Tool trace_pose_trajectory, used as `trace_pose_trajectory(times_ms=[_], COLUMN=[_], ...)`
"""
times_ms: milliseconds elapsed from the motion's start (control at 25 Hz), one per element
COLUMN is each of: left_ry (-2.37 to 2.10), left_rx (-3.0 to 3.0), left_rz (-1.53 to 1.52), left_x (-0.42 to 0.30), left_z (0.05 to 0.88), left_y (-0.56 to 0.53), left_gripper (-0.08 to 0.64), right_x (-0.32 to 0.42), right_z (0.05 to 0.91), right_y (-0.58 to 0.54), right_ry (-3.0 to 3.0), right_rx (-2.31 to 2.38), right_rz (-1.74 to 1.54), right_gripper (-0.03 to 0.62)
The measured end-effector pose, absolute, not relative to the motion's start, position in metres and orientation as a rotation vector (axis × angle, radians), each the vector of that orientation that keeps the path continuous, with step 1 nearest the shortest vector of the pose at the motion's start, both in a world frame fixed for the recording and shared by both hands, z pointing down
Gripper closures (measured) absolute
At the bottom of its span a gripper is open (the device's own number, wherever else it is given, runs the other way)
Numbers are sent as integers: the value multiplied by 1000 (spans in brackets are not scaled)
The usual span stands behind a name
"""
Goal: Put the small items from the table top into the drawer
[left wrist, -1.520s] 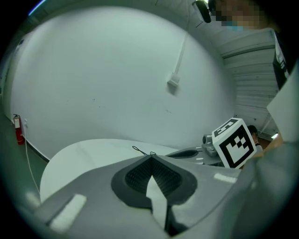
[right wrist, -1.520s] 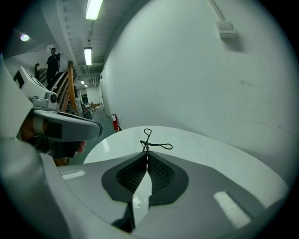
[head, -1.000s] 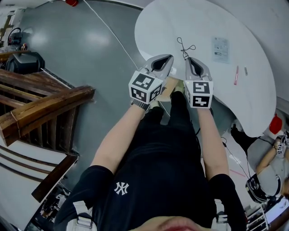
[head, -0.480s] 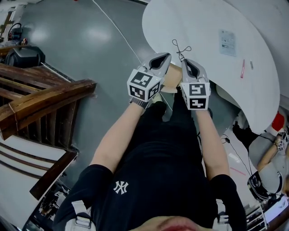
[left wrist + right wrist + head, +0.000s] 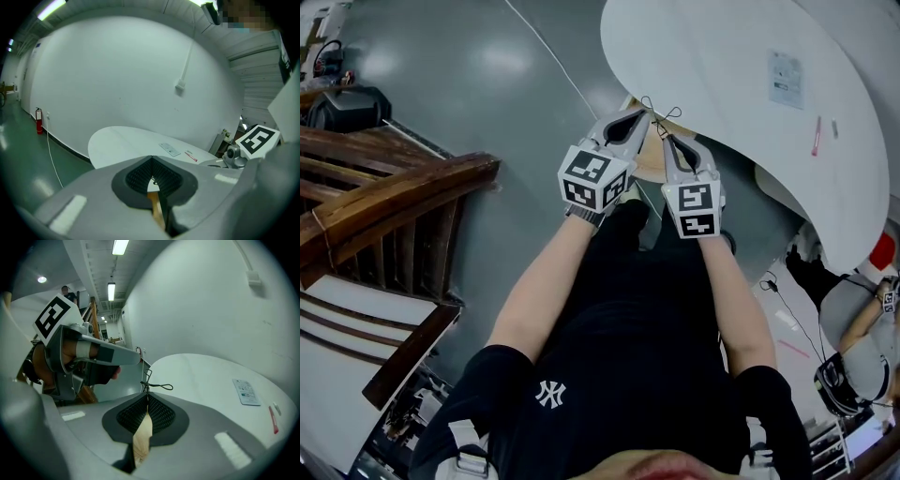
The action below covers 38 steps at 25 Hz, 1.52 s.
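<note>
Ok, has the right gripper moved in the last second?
Yes. The right gripper has drawn back toward the person: its tips were over the white table, now they sit at its near edge.

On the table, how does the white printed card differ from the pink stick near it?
The white card is a broad flat rectangle; the pink stick is thin and long. The card carries small print; the stick looks plain pink. The stick lies nearer the person's edge of the table than the card does. Shared: both lie flat on the white table top, untouched.
</note>
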<state>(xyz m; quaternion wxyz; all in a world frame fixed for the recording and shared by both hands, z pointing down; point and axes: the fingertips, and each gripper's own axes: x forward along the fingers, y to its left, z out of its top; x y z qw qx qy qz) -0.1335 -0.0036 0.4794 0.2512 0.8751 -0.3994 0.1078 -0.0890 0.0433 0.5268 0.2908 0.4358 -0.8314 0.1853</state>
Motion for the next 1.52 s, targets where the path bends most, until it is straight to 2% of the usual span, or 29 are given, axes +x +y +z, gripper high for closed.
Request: trace_pose_trajectory(times_ms=[1520], left_ry=[-1070], left_rx=[2268], left_rz=[344], left_x=[-169], left_z=[585], left_y=[-9], left_gripper=[560], right_x=[-123], right_z=[715], right_y=[39], right_ry=[-2009], right_rx=[825], right_rz=[656], right_gripper=[560])
